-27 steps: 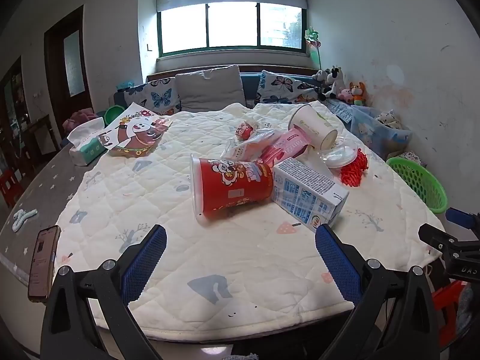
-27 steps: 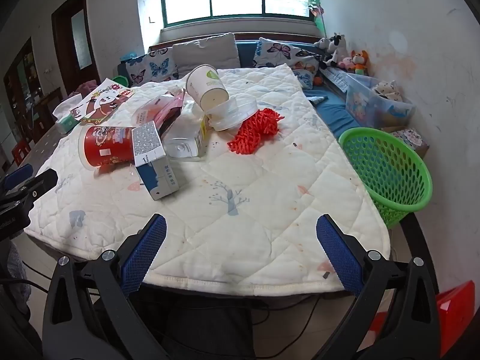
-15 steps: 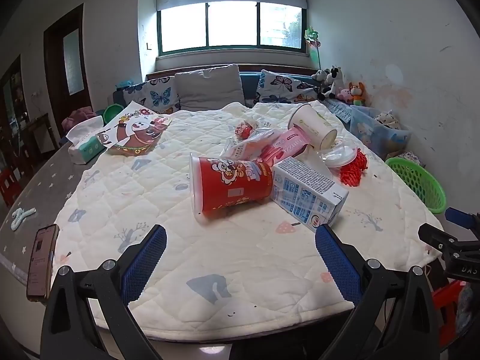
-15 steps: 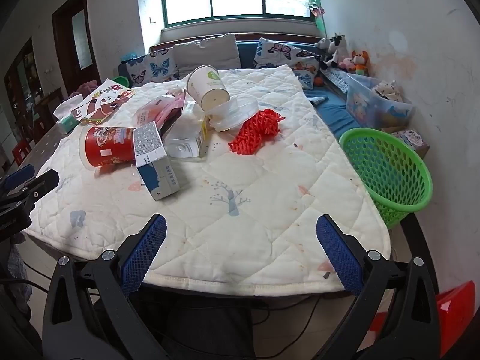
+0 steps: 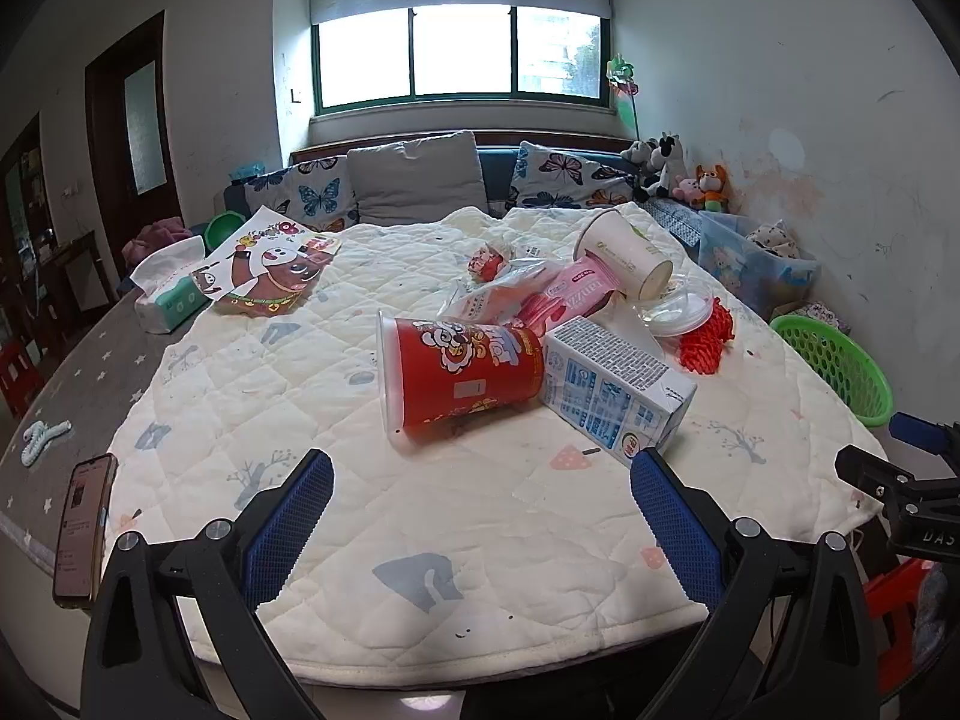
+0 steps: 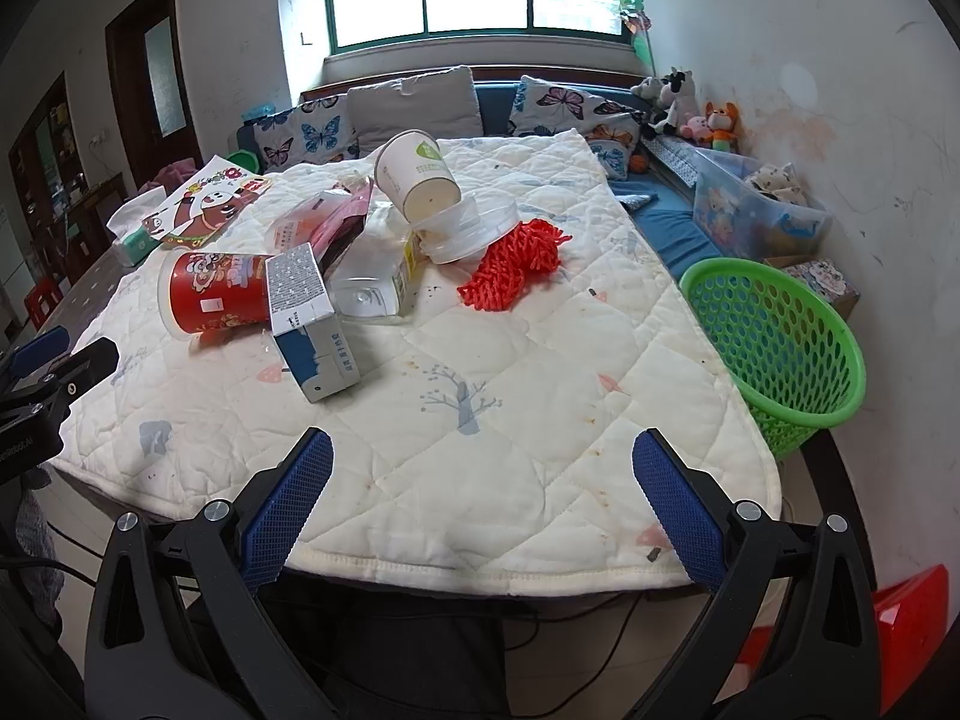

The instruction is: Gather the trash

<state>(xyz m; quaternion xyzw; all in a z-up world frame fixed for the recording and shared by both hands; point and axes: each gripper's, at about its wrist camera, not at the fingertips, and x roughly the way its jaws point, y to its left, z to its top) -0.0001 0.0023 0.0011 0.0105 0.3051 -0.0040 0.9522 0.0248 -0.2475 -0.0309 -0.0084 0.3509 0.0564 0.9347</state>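
Note:
Trash lies piled mid-table on a white quilt: a tipped red snack tub (image 5: 462, 375) (image 6: 213, 298), a blue-and-white milk carton (image 5: 612, 387) (image 6: 309, 324), a pink wrapper (image 5: 570, 294), a tilted white paper cup (image 5: 624, 252) (image 6: 420, 177), a clear plastic lid (image 6: 474, 228), a clear bottle (image 6: 375, 282) and red foam netting (image 5: 708, 345) (image 6: 516, 264). A green mesh basket (image 6: 780, 348) (image 5: 834, 366) stands off the table's right edge. My left gripper (image 5: 480, 486) hangs open over the near quilt, short of the tub. My right gripper (image 6: 483, 468) is open above the near right corner, holding nothing.
A phone (image 5: 81, 531) lies at the table's left edge, with a tissue pack (image 5: 165, 291) and a cartoon-printed bag (image 5: 264, 267) farther back. A sofa with cushions (image 5: 414, 180) sits under the window. A clear toy bin (image 6: 762, 210) stands by the right wall, a red stool (image 6: 900, 618) below.
Both grippers stay open and have hardly moved. The trash lies where it was.

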